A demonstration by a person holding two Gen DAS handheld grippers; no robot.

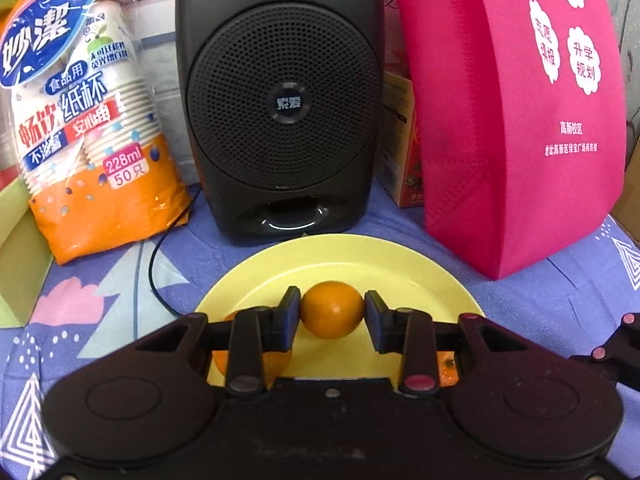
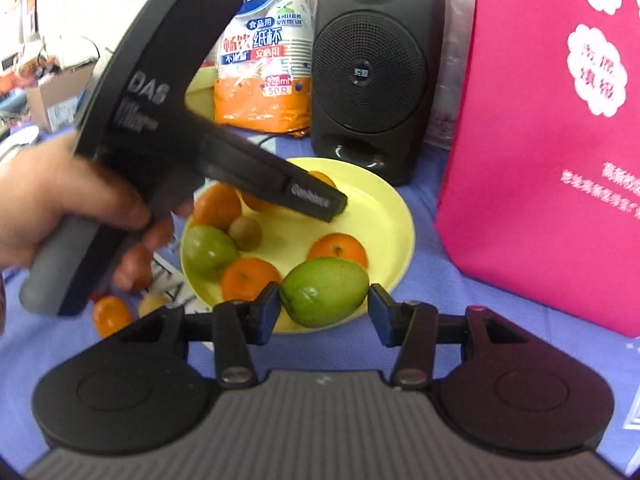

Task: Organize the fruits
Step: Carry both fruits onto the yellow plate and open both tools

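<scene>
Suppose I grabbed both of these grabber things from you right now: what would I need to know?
Left gripper: shut on a small orange, over the yellow plate.
Right gripper: a green fruit between its fingers at the plate's near rim; the right pad seems slightly apart from it.
Done: several oranges, a second green fruit and a brown kiwi are on the plate.
Left: set both fruits down, then collect an orange and a pale fruit on the cloth.

The yellow plate [image 2: 394, 216] is hemmed in behind by the black speaker [image 2: 370, 68] and, right of it, the pink bag [image 2: 552, 160]. The paper-cup pack [image 2: 266, 60] stands behind-left. The plate's right half lies bare; its near side over the cloth [image 2: 420, 344] is open.
</scene>
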